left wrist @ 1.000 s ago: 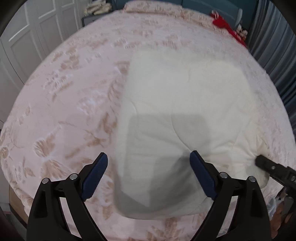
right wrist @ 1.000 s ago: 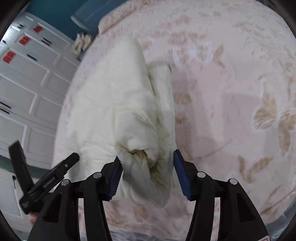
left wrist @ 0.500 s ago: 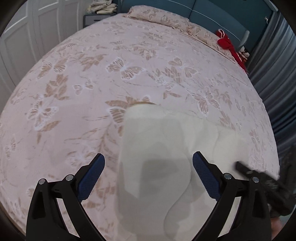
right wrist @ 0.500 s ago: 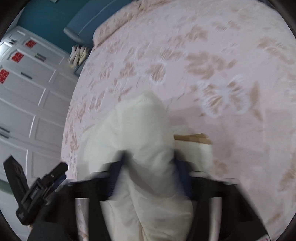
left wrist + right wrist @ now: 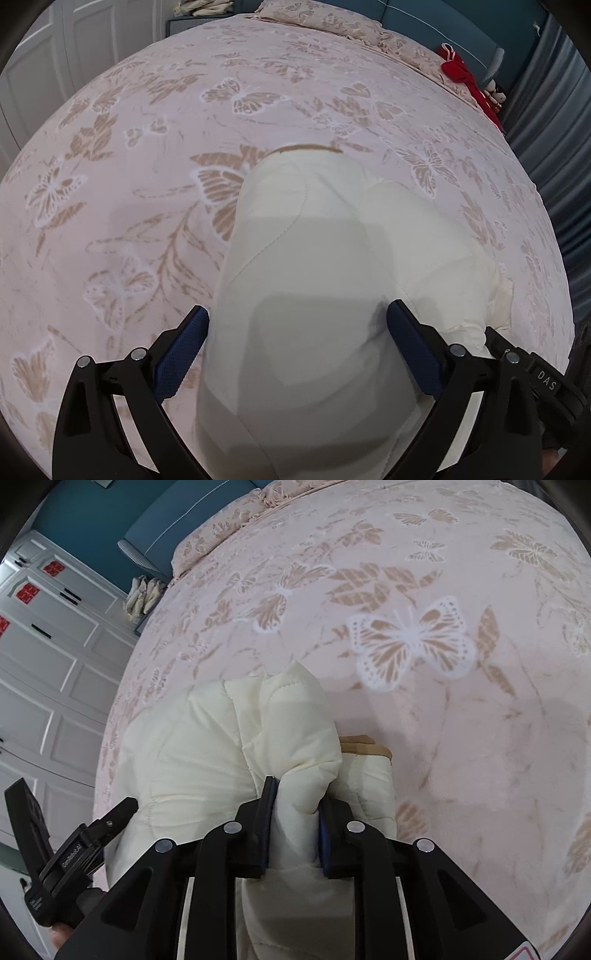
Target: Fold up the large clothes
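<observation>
A cream quilted padded garment point(image 5: 332, 266) lies bunched on a pink butterfly-print bed point(image 5: 129, 147); it also shows in the right wrist view point(image 5: 207, 746). A tan trim edge point(image 5: 306, 148) shows at its far end. My left gripper point(image 5: 295, 343) has wide-open jaws on either side of the garment's near fold. My right gripper point(image 5: 295, 819) is shut on a thick fold of the garment and holds it above the bed point(image 5: 461, 738). The right gripper's body shows at the lower right of the left view point(image 5: 535, 373).
A red cloth point(image 5: 461, 74) lies at the far right corner of the bed. White wardrobe doors point(image 5: 44, 657) stand at the left. A blue headboard point(image 5: 177, 517) and pillows are at the far end. Grey curtains point(image 5: 554, 122) hang at the right.
My right gripper has closed on a fold of the garment and pulled it back and up. The spread garment has gathered toward me, uncovering more bed. My left gripper stays open.
</observation>
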